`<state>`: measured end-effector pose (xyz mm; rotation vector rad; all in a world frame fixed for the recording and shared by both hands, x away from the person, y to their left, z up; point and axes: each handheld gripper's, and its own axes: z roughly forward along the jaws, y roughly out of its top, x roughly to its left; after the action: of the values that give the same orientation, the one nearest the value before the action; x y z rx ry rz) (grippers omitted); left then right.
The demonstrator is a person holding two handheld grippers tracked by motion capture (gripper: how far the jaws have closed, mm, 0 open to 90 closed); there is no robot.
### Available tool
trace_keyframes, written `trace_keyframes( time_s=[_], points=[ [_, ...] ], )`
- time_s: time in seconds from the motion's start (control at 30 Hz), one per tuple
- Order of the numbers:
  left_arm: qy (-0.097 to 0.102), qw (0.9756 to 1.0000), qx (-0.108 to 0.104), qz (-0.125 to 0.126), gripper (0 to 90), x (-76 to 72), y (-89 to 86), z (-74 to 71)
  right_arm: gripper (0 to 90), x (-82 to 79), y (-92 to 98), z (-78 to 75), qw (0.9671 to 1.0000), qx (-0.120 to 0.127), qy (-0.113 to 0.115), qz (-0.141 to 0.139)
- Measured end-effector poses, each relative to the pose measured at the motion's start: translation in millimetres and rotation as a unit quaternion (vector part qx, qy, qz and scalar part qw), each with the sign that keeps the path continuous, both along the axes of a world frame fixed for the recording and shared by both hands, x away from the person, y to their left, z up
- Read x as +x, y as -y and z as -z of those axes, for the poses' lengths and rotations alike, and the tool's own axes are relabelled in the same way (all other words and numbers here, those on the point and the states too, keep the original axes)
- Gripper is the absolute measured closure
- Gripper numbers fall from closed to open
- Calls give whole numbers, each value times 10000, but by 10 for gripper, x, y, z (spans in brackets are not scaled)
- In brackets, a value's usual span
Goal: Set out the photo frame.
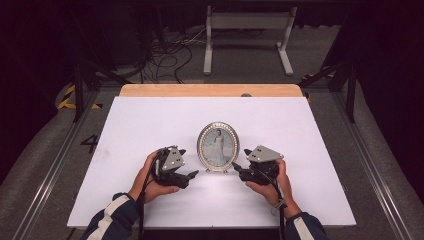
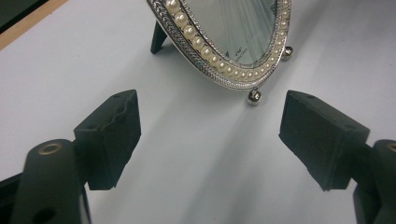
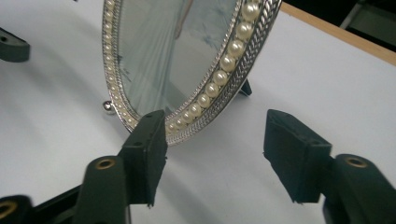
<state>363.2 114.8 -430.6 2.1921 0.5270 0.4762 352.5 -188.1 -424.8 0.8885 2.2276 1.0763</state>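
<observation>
Item count: one oval frame (image 1: pixel 218 145) on one white board (image 1: pixel 140 130). Two grippers: one left (image 1: pixel 193 174), one right (image 1: pixel 237 168). Two ball feet (image 2: pixel 254 95) on the frame's near edge.

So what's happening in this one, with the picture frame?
A person holds a gripper in each hand at a white table. An oval, pearl-rimmed picture frame stands upright between them on its small ball feet and back prop. The left gripper and right gripper sit to either side of it, both with jaws open and nothing clamped. The frame stands free.
</observation>
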Motion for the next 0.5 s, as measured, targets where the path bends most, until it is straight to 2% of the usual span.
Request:
trace_keyframes(
  time_s=[0.07,0.23,0.37,0.5],
  points=[
    [5,10000,12,-36,180,-8,-9,-1,342,4,-11,16,10000,0,-63,-18],
    [-12,10000,12,-91,121,-57,-69,-12,268,-30,-24,40,9998,-149,-17,-156],
    [-49,9999,-14,-153,101,-102,-146,-14,206,-52,21,52,9997,-233,-45,-67],
    [-58,9999,26,-157,88,-134,-227,-2,190,-82,73,60,9997,-250,3,-33]
  ],
)
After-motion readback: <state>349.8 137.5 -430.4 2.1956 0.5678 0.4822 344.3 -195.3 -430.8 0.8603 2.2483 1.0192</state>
